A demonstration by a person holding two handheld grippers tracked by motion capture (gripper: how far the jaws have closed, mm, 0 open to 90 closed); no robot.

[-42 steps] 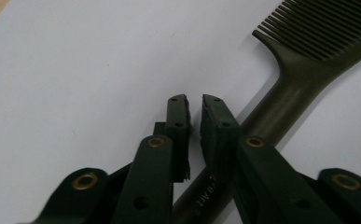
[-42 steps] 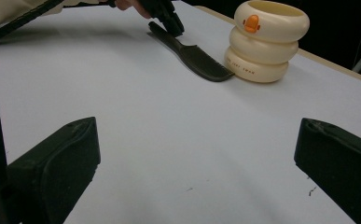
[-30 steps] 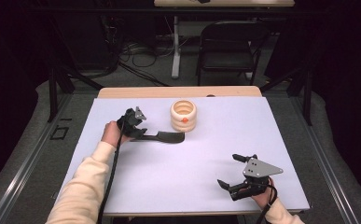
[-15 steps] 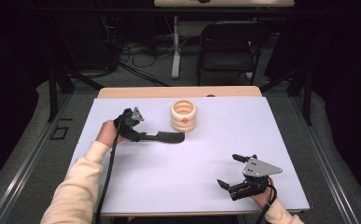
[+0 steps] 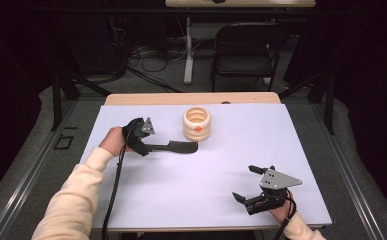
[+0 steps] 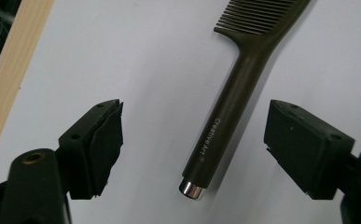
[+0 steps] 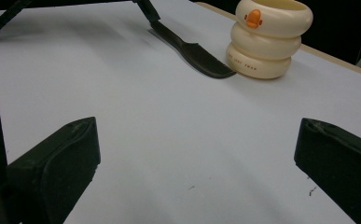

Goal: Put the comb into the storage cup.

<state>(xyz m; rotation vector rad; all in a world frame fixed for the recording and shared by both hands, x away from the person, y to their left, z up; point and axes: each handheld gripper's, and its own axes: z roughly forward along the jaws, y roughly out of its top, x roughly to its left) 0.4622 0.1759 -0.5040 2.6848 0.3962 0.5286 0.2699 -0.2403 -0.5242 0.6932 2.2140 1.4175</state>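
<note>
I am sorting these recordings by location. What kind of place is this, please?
Probably a lab or recording studio, not a home: a white-covered table in a dark room, cables on the floor behind it, a folding chair, and hand-held grippers at work.

Dark brown comb [image 6: 236, 100], long round handle with a silver end cap and small white lettering along the shaft. Lying flat on the white table sheet, handle toward the left side of the table, toothed end [image 5: 183, 147] just beside the base of the cream ringed cup. Free between open jaws, touched by neither pad.
</note>
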